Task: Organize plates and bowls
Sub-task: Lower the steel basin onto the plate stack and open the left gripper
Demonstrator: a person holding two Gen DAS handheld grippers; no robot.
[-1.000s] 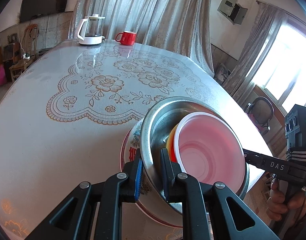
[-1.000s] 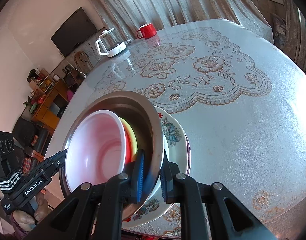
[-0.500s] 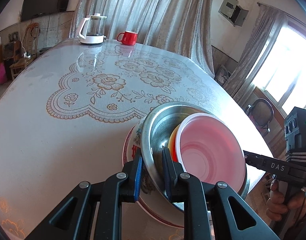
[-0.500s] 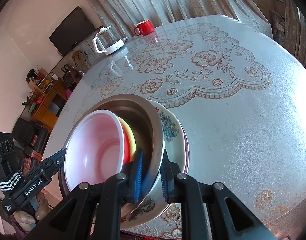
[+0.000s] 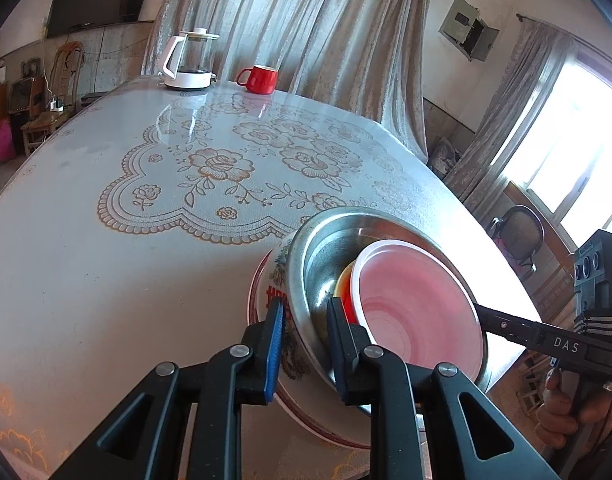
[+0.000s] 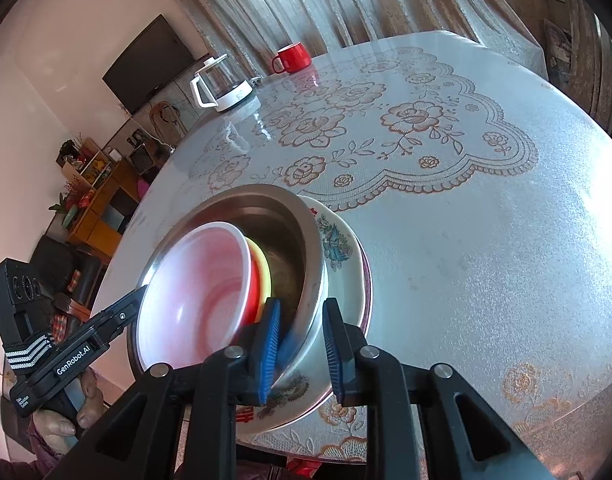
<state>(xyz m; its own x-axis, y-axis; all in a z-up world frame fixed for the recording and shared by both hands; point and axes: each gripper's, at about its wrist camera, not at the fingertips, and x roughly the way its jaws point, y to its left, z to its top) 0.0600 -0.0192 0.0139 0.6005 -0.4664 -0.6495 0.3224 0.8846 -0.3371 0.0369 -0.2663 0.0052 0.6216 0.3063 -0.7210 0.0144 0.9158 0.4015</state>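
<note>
Two readable labels: "DAS", "GenRobot.AI"

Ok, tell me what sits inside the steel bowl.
Inside the steel bowl sits a pink-lined white bowl, nested over a red bowl and a yellow one. Only their rims show; the steel bowl's bottom is mostly covered.

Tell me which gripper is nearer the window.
Right. The right gripper is at the side of the steel bowl towards the window; the left gripper is at its far side. Both jaws are opening, with its rim between them.
</note>
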